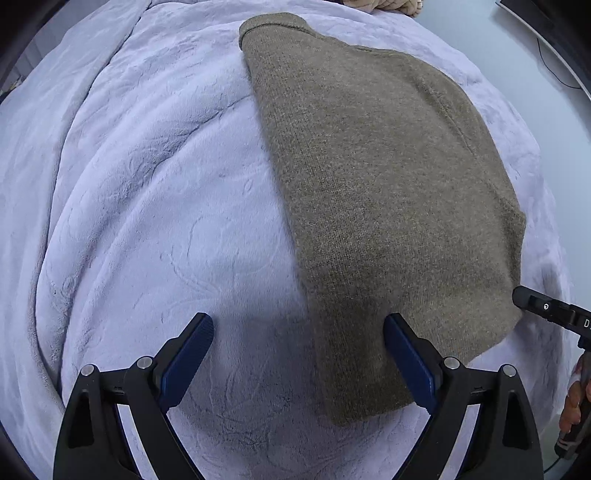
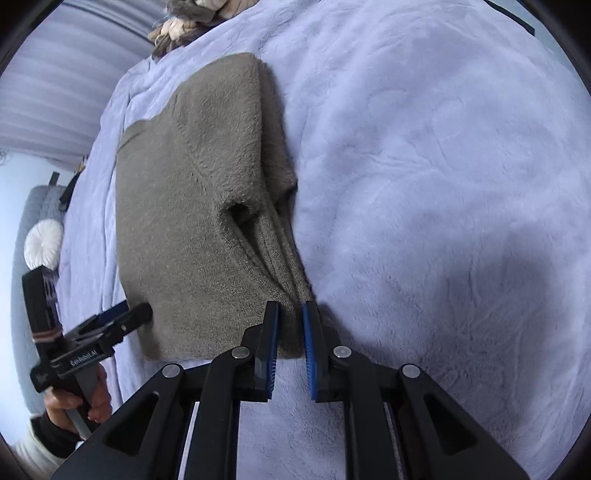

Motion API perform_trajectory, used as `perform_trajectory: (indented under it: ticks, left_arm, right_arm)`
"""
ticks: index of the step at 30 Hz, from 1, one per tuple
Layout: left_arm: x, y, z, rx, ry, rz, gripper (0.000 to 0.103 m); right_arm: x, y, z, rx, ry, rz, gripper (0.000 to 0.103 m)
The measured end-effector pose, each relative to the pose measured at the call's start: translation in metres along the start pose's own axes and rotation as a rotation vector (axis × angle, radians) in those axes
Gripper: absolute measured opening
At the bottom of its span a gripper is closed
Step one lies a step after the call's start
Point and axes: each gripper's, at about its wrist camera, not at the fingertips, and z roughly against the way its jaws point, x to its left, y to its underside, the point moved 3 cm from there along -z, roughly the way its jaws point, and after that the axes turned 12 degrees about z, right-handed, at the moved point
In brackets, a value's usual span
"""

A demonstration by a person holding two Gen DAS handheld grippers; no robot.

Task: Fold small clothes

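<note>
An olive-brown knit sweater [image 1: 369,177] lies folded into a long strip on a lavender plush blanket [image 1: 147,206]. My left gripper [image 1: 299,326] hovers open and wide over the sweater's near left edge, one pad above the blanket and the other above the knit, with nothing pinched. In the right wrist view the sweater [image 2: 192,206] has its near right corner bunched into ribs that run between the pads of my right gripper [image 2: 291,314], which is shut on that corner. The left gripper [image 2: 131,312], in a person's hand [image 2: 92,402], sits at the sweater's other near corner.
A heap of other clothes [image 2: 184,26] lies at the blanket's far end. A white round cushion [image 2: 44,243] rests on grey seating to the left. A pale surface with a dark cable [image 1: 546,55] borders the blanket's far right. Bare blanket [image 2: 443,184] stretches right of the sweater.
</note>
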Motion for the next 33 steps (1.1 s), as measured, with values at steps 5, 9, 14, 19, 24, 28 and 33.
perform_trajectory:
  ticks: [5,9,14,19,24,28,33]
  left_arm:
    - [-0.001,0.002,0.002,-0.002,-0.014,-0.004,0.094]
    - [-0.002,0.004,0.002,0.001,-0.015,-0.001,0.094]
    - [-0.004,0.003,0.003,0.002,-0.022,0.003,0.094]
    - [-0.004,0.004,0.004,0.009,-0.022,0.005,0.094]
    - [-0.001,0.002,0.002,0.004,-0.029,0.004,0.094]
    - [-0.004,0.001,0.001,0.002,-0.040,-0.001,0.094]
    - [-0.007,0.000,-0.001,0.010,-0.036,0.003,0.094]
  right_arm:
    - [0.011,-0.002,0.023,-0.042,0.082,0.015,0.015]
    - [0.022,-0.007,0.052,-0.119,0.019,0.049,0.016]
    - [0.052,-0.016,0.024,-0.053,-0.024,0.139,0.016]
    - [0.023,-0.006,-0.004,0.004,-0.036,0.012,0.014]
    - [0.017,0.000,0.006,-0.023,-0.063,-0.018,0.016]
    - [0.018,-0.002,0.018,-0.044,-0.068,-0.003,0.018]
    - [0.013,-0.003,0.022,-0.053,-0.066,-0.023,0.030]
